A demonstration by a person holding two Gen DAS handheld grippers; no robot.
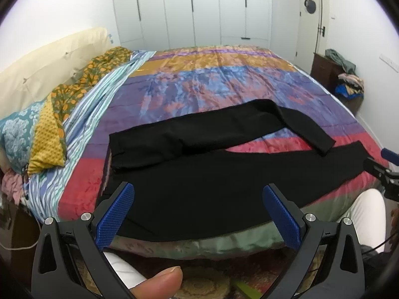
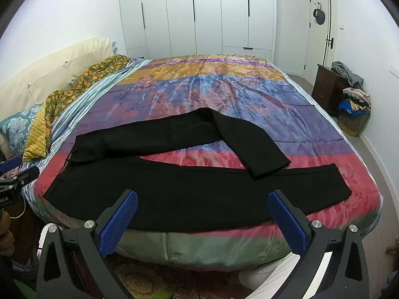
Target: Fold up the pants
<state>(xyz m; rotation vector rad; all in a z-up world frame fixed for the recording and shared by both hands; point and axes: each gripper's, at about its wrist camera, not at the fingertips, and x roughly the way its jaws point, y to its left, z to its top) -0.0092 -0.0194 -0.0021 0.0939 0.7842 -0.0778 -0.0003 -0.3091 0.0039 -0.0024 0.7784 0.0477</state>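
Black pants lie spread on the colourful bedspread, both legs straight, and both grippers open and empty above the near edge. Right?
Not quite: the far leg of the pants is bent back, as the right wrist view shows. Left gripper and right gripper are open, empty.

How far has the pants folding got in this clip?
Done: the black pants lie spread on the bedspread, the far leg bent back with its cuff over the near leg. In hand: nothing; the left gripper and right gripper hover open. Left: every fold.
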